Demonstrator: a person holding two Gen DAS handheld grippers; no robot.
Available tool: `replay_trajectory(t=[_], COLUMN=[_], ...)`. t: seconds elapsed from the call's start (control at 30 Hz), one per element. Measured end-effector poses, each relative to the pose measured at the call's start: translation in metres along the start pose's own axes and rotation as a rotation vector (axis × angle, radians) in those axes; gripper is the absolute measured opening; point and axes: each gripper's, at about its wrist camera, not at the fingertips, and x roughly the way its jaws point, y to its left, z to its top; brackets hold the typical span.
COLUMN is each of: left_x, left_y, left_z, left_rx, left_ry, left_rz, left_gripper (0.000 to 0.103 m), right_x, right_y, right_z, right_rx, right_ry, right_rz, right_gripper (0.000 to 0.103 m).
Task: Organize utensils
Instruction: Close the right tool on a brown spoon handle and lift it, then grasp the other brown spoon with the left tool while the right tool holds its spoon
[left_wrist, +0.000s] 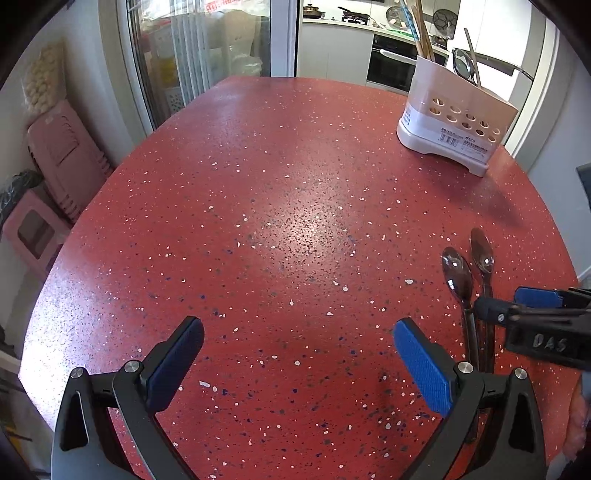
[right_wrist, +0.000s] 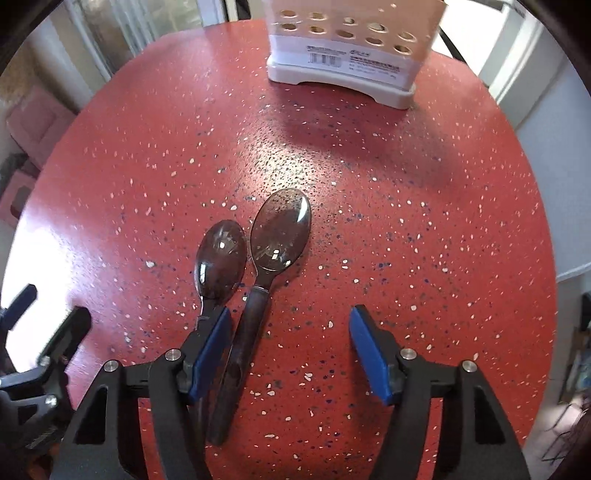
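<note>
Right wrist view showed two spoons (right_wrist: 255, 254) on the red table (right_wrist: 406, 221); right gripper (right_wrist: 290, 350) and left gripper (left_wrist: 298, 363) jaws were both wide open, holding nothing.

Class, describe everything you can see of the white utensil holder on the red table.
The holder is a white, plastic-looking box standing upright near the table's far right edge. Its front wall has two rows of round holes above a printed label with a barcode, and its wider base has an arched cut-out. Chopsticks and a round-headed utensil stick up out of it. Neither gripper touches it; the two spoons lie apart, nearer the camera.
</note>
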Motion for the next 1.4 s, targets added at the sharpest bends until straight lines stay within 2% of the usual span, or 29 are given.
replay_trajectory(t=[0.07, 0.17, 0.23, 0.27, 0.33, 0.4, 0.6, 0.8, 0.87, 1.07, 1.37, 1.4], left_x=[-0.001, -0.002, -0.002, -0.001, 0.000, 0.000, 0.000, 0.013, 0.020, 0.026, 0.028, 0.028], left_y=[-0.002, -0.006, -0.010, -0.013, -0.019, -0.025, -0.057, -0.090, -0.095, -0.109, -0.112, -0.114], left_z=[0.000, 0.000, 0.000, 0.000, 0.001, 0.001, 0.002, 0.003, 0.004, 0.005, 0.013, 0.015], left_rx=[0.006, 0.015, 0.020, 0.023, 0.030, 0.043, 0.115, 0.180, 0.170, 0.209, 0.223, 0.228], left_ry=[0.002, 0.009, 0.017, 0.024, 0.037, 0.044, 0.069, 0.123, 0.153, 0.168, 0.216, 0.215], left_rz=[-0.010, -0.031, -0.046, -0.058, -0.075, -0.091, -0.129, -0.121, -0.121, -0.069, -0.082, -0.090], left_gripper=[0.103, 0.103, 0.103, 0.103, 0.103, 0.103, 0.103, 0.103, 0.103, 0.103, 0.103, 0.097], right_x=[0.002, 0.002, 0.000, 0.000, -0.003, -0.004, -0.005, -0.011, -0.012, -0.027, -0.039, -0.039], right_y=[0.008, 0.005, -0.002, -0.005, -0.018, -0.029, -0.064, -0.091, -0.098, -0.108, -0.118, -0.119], right_z=[0.004, 0.004, 0.003, 0.003, 0.001, 0.002, 0.000, -0.005, -0.007, -0.019, -0.028, -0.028], right_rx=[-0.025, -0.040, -0.042, -0.040, -0.036, -0.038, -0.006, 0.034, 0.042, 0.065, 0.075, 0.079], right_ry=[-0.006, -0.007, -0.005, -0.005, -0.005, -0.006, -0.022, -0.045, -0.049, -0.065, -0.087, -0.088], right_rz=[0.008, 0.015, 0.015, 0.013, 0.019, 0.019, 0.125, 0.209, 0.224, 0.269, 0.310, 0.314], right_gripper=[0.065, 0.055, 0.042, 0.039, 0.022, 0.013, 0.013, 0.013, 0.013, 0.013, 0.013, 0.013])
